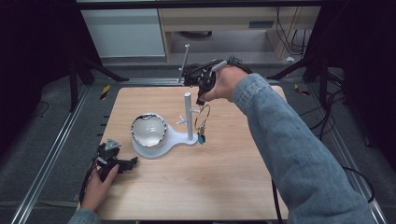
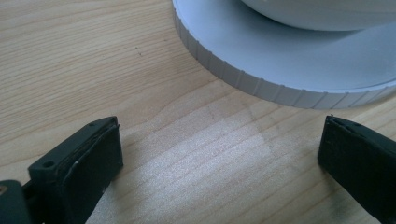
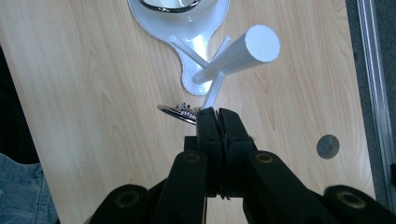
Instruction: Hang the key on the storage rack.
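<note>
A light wooden table (image 1: 224,186) carries the things. On it stands a white stand (image 1: 175,139), with a round flat base and an upright post (short pegs stick out from the post). The left gripper (image 1: 132,162) rests on the table near its front left corner, just beside the base.

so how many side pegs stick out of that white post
3. In the right gripper view, one short white side peg points left, one points up toward the shiny bowl, one points toward the shut fingers. Others may be hidden.
</note>
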Available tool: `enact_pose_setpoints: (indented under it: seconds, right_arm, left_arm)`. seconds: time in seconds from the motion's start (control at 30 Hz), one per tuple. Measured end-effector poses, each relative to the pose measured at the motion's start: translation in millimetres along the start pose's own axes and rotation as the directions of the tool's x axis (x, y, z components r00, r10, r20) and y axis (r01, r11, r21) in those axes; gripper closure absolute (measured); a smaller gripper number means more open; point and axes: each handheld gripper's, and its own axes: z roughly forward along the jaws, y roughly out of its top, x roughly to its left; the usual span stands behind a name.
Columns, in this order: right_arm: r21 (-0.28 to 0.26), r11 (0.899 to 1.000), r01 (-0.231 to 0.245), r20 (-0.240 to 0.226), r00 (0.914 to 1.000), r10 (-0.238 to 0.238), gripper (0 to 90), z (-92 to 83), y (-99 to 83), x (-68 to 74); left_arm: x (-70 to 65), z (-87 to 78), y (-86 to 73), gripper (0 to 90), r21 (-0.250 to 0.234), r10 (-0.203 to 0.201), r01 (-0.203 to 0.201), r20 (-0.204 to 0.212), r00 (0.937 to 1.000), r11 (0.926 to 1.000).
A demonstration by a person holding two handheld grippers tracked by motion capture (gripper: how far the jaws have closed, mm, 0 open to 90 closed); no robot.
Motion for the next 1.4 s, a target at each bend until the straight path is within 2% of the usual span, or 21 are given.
enact_pose_setpoints:
  seconds: [0.4, 0.93, 1.1, 1.4]
  right_arm:
    - [-0.008, 1.0, 0.008, -0.007, 0.9999, -0.008, 88.7, 1.3, 8.1, -1.8]
    - [-0.021, 1.0, -0.016, -0.017, 0.9997, 0.015, 88.6, 11.5, 10.5, -8.9]
    - [-0.029, 0.999, -0.02, -0.02, 0.9996, 0.02, 88.5, 19.7, 7.0, -11.3]
    - [-0.036, 0.998, -0.056, -0.023, 0.9982, 0.055, 88.0, 28.7, -3.4, -16.5]
  left_arm:
    - [0.0, 0.0, 0.0, 0.0, 0.0, 0.0, 0.0, 0.0, 1.0, 1.0]
    - [0.0, 0.0, 0.0, 0.0, 0.0, 0.0, 0.0, 0.0, 1.0, 1.0]
    - [0.0, 0.0, 0.0, 0.0, 0.0, 0.0, 0.0, 0.0, 1.0, 1.0]
    - [0.0, 0.0, 0.0, 0.0, 0.0, 0.0, 0.0, 0.0, 1.0, 1.0]
